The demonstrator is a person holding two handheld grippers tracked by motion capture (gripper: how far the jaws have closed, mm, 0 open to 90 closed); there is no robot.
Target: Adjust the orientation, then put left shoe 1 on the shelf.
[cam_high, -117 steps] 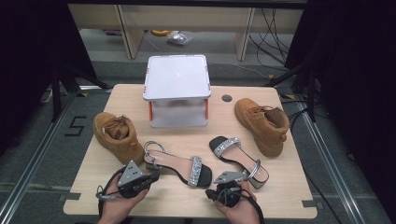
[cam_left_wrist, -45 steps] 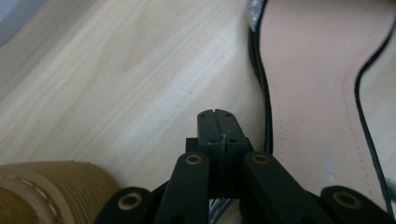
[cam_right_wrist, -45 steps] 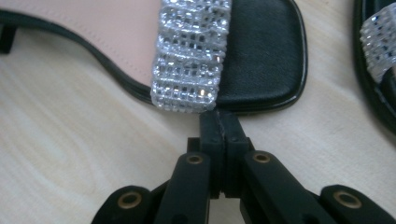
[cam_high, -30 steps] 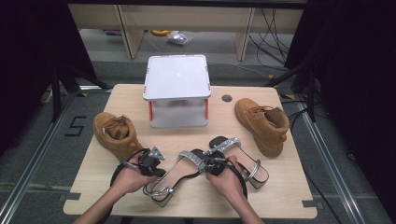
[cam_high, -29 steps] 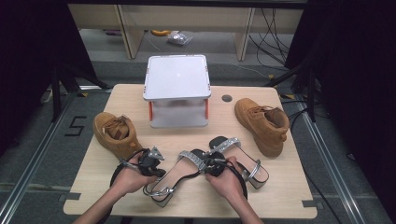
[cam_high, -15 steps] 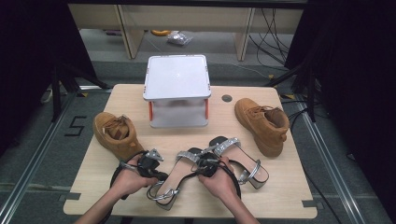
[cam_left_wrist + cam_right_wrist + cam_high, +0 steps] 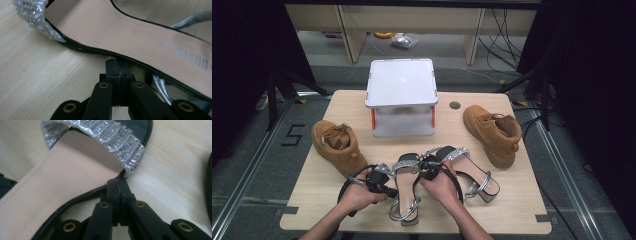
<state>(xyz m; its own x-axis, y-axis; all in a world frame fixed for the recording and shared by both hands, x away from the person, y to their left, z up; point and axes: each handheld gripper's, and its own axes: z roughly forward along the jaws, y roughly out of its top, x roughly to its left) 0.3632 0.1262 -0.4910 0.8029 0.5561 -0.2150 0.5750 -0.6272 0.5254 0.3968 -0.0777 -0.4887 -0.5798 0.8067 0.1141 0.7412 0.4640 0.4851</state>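
Observation:
A black sandal (image 7: 405, 181) with a beige insole and a silver rhinestone strap lies between my two hands near the table's front, toe pointing away. My left gripper (image 7: 384, 179) is shut, its tips against the sole's left edge (image 7: 125, 32) in the left gripper view. My right gripper (image 7: 428, 169) is also shut and presses on the sandal's right edge just below the strap (image 7: 117, 142). Neither gripper has anything between its jaws. The matching sandal (image 7: 473, 173) lies just to the right.
A tan boot (image 7: 334, 142) sits at the left and another tan boot (image 7: 493, 131) at the right. A white two-level stand (image 7: 401, 82) is at the table's back middle. Bare wood of the table (image 7: 517, 210) shows at the front right corner.
The sandal between the hands has turned from a slant to lie lengthwise, heel toward the person. The right hand has shifted left and a little away with it. The left hand has hardly moved.

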